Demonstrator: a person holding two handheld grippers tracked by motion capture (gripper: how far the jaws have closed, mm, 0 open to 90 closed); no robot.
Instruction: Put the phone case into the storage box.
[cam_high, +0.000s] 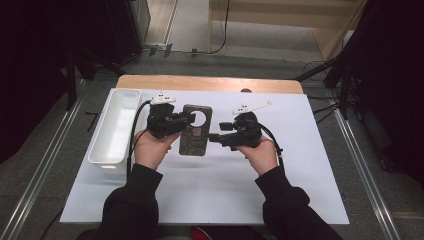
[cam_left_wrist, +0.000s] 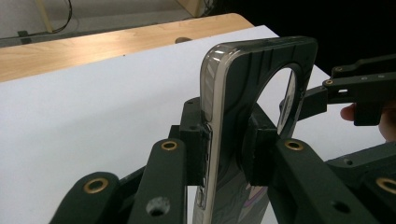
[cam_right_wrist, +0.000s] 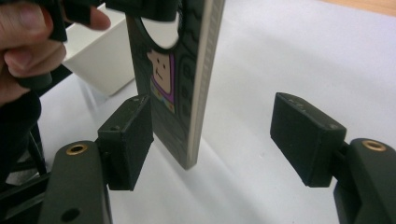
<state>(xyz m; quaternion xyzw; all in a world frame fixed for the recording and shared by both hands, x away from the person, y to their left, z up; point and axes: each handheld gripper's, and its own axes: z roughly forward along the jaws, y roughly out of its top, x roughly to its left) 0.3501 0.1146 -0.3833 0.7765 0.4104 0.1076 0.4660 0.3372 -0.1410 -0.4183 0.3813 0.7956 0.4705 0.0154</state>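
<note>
- Here, nearest to me, my left gripper (cam_high: 186, 119) was clamped tight on the phone case (cam_high: 195, 131), one pad on each face, just below the big round camera cutout, holding it up on edge above the white mat (cam_high: 300, 165).
- My right gripper (cam_high: 215, 137) stood partly open around the case's lower end: one pad (cam_right_wrist: 128, 140) sat against or just beside the printed face, the other well clear, so it gripped nothing.
- I judged the case light and thin, a stiff shell with some flex, likely to twist if pinched only at one corner.
- Its clear, glossy rim looked slippery; the dark back was ribbed and matte, with a small cartoon figure printed on it, and offered better grip.
- The best hold seemed flat across the two faces, away from the cutout, where the frame is narrow and weak.
- Farther left, a long white plastic bin (cam_high: 115, 127) with smooth walls lay on the mat.
- Beyond that, the bare wooden table edge (cam_high: 210, 82) showed.
</note>
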